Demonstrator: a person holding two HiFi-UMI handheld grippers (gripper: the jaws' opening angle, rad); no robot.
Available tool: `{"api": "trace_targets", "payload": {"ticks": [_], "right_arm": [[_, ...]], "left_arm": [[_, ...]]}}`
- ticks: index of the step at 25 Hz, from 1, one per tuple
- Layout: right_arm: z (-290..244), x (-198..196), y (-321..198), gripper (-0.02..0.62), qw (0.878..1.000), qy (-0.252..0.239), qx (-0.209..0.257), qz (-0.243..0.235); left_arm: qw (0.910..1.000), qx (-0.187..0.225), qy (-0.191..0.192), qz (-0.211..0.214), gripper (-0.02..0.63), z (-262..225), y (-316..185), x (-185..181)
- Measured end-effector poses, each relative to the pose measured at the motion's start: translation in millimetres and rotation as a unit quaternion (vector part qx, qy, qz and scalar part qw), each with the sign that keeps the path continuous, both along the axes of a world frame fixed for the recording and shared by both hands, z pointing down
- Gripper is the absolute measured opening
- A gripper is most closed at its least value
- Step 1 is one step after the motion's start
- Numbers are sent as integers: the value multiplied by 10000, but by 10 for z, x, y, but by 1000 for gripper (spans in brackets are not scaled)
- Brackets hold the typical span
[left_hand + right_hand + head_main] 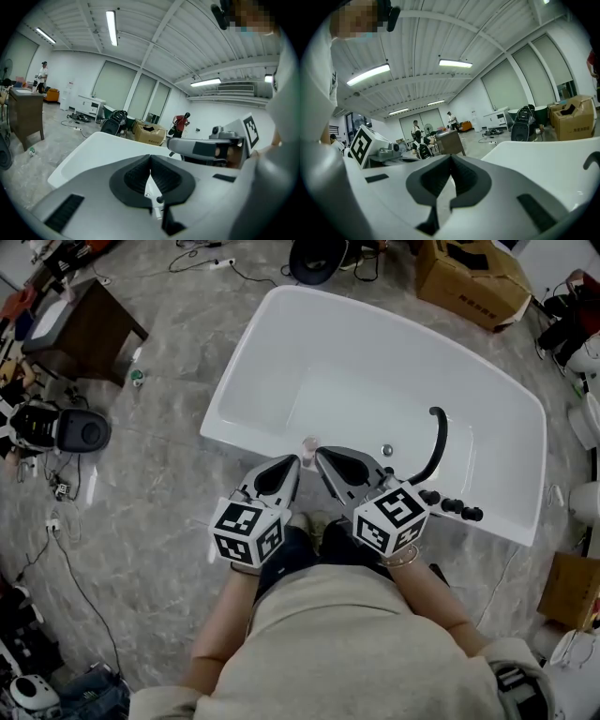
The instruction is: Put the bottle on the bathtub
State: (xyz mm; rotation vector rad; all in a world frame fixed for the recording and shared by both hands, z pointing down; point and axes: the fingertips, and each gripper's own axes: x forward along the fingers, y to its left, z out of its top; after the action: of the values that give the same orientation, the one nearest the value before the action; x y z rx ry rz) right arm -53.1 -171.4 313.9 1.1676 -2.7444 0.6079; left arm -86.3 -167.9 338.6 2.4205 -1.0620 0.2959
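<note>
The white bathtub (pixel 281 310) lies ahead of me on the grey floor. A small pinkish bottle (pixel 309 443), seen from above, stands on its near rim. My left gripper (pixel 293 462) and right gripper (pixel 320 455) are held side by side just short of that rim, their tips on either side of the bottle and apart from it. Both are shut with nothing between the jaws. The left gripper view shows its jaws (pixel 150 157) pressed together above the bathtub (pixel 93 145), with the right gripper (pixel 211 147) beside it. The right gripper view shows the same closed jaws (pixel 450 157).
A black curved spout (pixel 438 442) and black knobs (pixel 452 506) sit on the tub's near right rim. A cardboard box (pixel 472 274) stands behind the tub, a brown cabinet (pixel 84 329) at far left, and a black device (pixel 73 431) and cables on the floor at left.
</note>
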Motion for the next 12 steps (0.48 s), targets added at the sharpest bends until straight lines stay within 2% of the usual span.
{"api": "trace_targets", "payload": {"ticks": [4, 7, 12], "right_arm": [[-28, -14, -28, -2, 9995, -270, -168, 68], [-20, 41, -32, -2, 9996, -236, -91, 107], [10, 59, -9, -2, 9999, -65, -2, 109]], "left_arm": [[9997, -148, 92, -178, 8, -9, -17, -49], [9984, -365, 229, -371, 8, 27, -9, -38], [9981, -430, 35, -447, 8, 109, 31, -43]]}}
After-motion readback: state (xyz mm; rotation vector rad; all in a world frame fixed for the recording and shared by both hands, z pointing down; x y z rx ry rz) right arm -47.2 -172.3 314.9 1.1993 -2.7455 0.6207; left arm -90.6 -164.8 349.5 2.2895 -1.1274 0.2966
